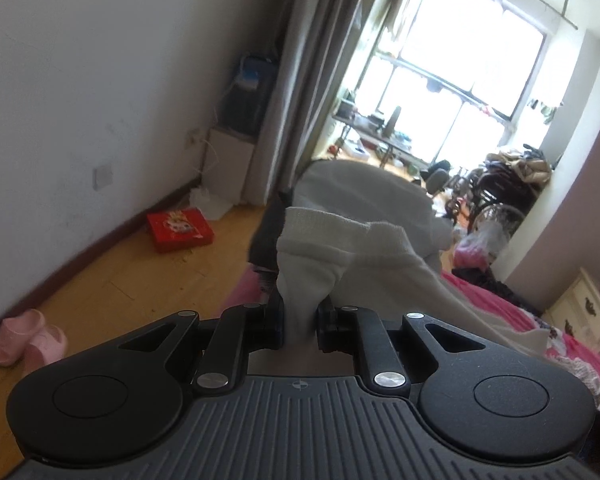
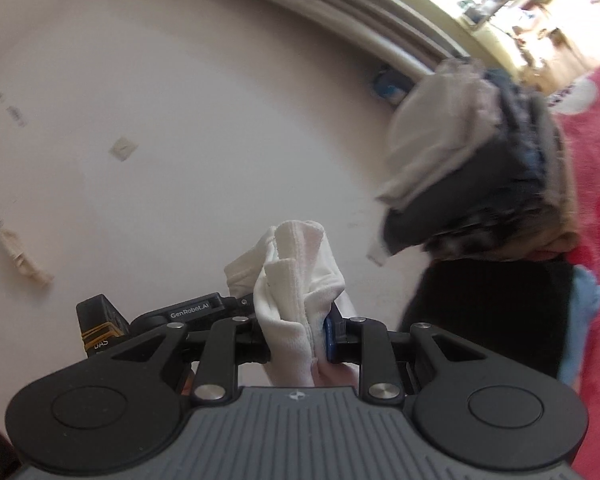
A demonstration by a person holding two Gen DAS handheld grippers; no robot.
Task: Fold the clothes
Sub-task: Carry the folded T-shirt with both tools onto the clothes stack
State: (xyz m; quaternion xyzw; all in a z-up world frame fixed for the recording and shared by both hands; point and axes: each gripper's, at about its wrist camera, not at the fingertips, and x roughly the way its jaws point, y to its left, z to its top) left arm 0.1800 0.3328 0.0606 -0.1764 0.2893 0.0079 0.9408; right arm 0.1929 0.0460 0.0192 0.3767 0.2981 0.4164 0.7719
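My left gripper point(image 1: 299, 326) is shut on a bunched edge of a pale grey-white garment point(image 1: 324, 248), which rises from the jaws and drapes down to the right over the pink bedspread point(image 1: 500, 304). My right gripper point(image 2: 298, 338) is shut on a folded hem of the white garment point(image 2: 296, 280), held up in front of the white wall. The other gripper's black body point(image 2: 196, 312) shows just to the left behind it in the right wrist view. A stack of folded clothes point(image 2: 472, 160), grey, dark and blue, lies at the right on the red bedding point(image 2: 596, 208).
On the wooden floor point(image 1: 132, 280) lie a red box point(image 1: 180, 229) and pink slippers point(image 1: 28, 336) by the wall. A grey curtain point(image 1: 300, 80) hangs beside a bright window area cluttered with chairs and a table. A cream dresser point(image 1: 580, 312) stands at the right.
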